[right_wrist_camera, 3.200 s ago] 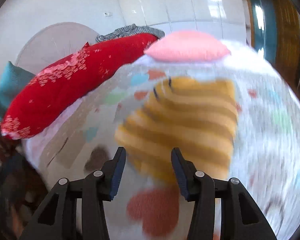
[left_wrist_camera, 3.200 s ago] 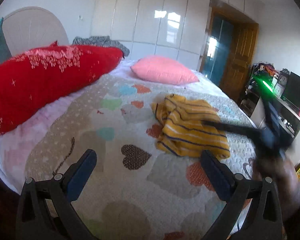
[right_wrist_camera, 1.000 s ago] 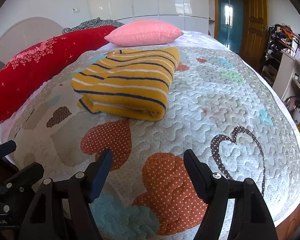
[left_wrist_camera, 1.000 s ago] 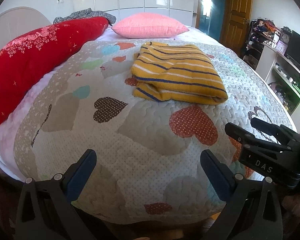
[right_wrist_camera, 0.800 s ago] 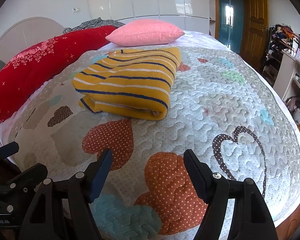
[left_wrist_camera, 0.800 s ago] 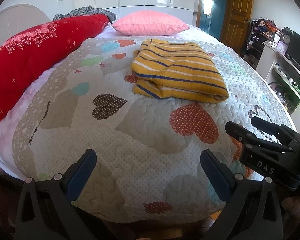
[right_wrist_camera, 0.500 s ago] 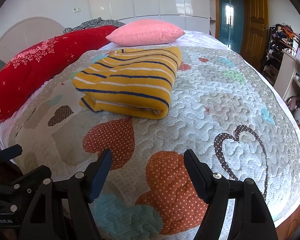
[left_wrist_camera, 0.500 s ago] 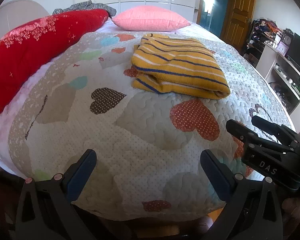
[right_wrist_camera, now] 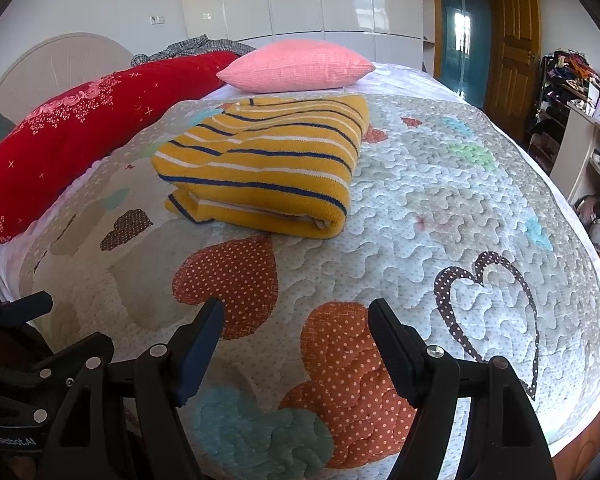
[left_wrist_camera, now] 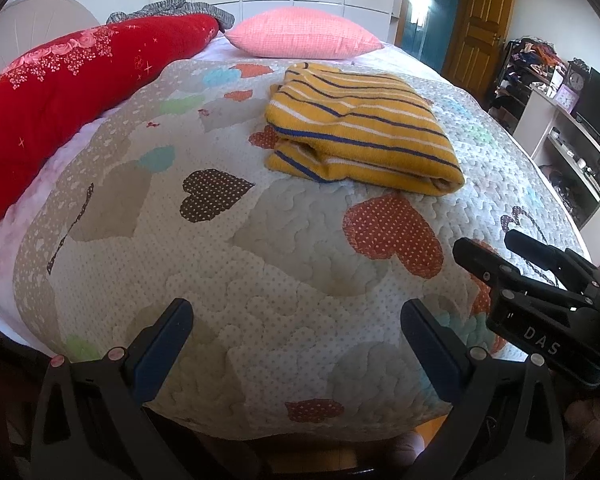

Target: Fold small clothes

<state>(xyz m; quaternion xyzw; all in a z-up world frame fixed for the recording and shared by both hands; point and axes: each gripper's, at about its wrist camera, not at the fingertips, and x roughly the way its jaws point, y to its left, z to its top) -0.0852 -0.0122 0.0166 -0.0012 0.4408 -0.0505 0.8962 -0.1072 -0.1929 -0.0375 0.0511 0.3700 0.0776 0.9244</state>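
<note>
A yellow sweater with blue and white stripes (left_wrist_camera: 364, 128) lies folded in a neat rectangle on the heart-patterned quilt (left_wrist_camera: 284, 248); it also shows in the right wrist view (right_wrist_camera: 268, 160). My left gripper (left_wrist_camera: 296, 320) is open and empty above the bed's near edge, well short of the sweater. My right gripper (right_wrist_camera: 296, 320) is open and empty, also near the bed's foot; it shows from the side in the left wrist view (left_wrist_camera: 532, 276). The left gripper's body shows at the lower left of the right wrist view (right_wrist_camera: 32, 364).
A long red pillow (left_wrist_camera: 72, 80) lies along the bed's left side and a pink pillow (left_wrist_camera: 304, 38) at the head. A grey garment (left_wrist_camera: 172, 10) lies behind them. Shelves with clutter (left_wrist_camera: 572, 120) and a wooden door (left_wrist_camera: 480, 20) stand to the right.
Three seconds ago the right gripper was at the loosely lying sweater; now the sweater is folded flat. Both grippers have drawn back to the bed's foot and barely moved in the last second.
</note>
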